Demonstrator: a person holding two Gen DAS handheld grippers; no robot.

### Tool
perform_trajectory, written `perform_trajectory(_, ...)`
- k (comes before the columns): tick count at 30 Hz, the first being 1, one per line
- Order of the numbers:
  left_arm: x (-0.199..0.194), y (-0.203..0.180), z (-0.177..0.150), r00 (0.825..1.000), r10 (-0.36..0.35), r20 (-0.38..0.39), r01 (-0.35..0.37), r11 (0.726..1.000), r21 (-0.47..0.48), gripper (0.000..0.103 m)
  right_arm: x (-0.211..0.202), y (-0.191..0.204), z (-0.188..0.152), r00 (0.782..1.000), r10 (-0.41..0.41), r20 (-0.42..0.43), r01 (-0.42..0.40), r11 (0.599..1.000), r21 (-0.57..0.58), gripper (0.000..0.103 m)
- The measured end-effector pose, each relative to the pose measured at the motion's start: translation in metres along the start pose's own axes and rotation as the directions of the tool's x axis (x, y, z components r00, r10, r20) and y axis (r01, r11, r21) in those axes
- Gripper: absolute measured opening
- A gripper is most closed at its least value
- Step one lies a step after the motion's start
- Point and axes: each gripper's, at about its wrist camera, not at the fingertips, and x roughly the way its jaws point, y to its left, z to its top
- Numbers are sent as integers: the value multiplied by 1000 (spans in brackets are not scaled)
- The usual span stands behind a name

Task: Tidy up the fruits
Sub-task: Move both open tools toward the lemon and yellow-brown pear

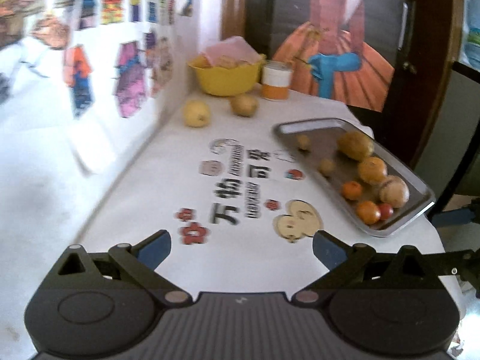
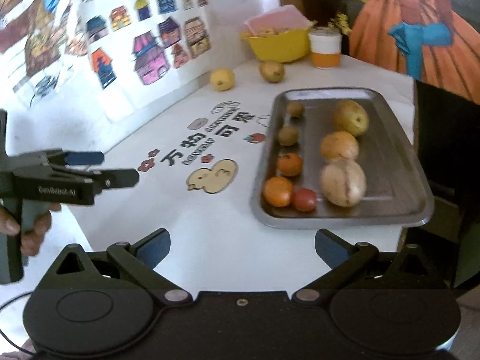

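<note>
A steel tray (image 2: 387, 150) on the right of the white table holds several fruits in two rows: two kiwis (image 2: 288, 135), two oranges (image 2: 278, 191), a small red tomato (image 2: 304, 199), a yellow-green pear (image 2: 351, 117), a yellow-orange fruit (image 2: 339, 147) and a pale round fruit (image 2: 343, 183). Outside the tray, near the back, lie a yellow fruit (image 2: 222, 79) and a brownish one (image 2: 271, 71). My right gripper (image 2: 243, 246) is open and empty at the front table edge, short of the tray. My left gripper (image 2: 120, 168) is open and empty over the table's left side. In the left wrist view, the left gripper (image 1: 241, 249) faces the tray (image 1: 324, 129), yellow fruit (image 1: 196, 113) and brownish fruit (image 1: 244, 105).
A yellow bowl (image 2: 279, 45) with pale contents and a pink lid, and an orange-and-white can (image 2: 325, 48), stand at the back. A board of drawings (image 2: 144, 48) lines the left side. A person's hand (image 2: 33, 228) holds the left gripper. The cloth carries printed pictures (image 2: 213, 177).
</note>
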Motion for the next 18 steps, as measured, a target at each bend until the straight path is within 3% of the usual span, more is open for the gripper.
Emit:
perform_trajectory(7,-28,35,15,998,51,29,-50,998,-50,102,1,31,39,999,9,43,-5,996,-94,102)
perform_trajectory(11,-44,44,35,991,103,89,-100,994,-43,102,-2,42,72,996,44,76,-30,985,-170,102)
perform_trajectory(18,-54,45,81,971,151,186,-150,988,-23,103,4,46,149,993,-16,117,52,949,-310,102)
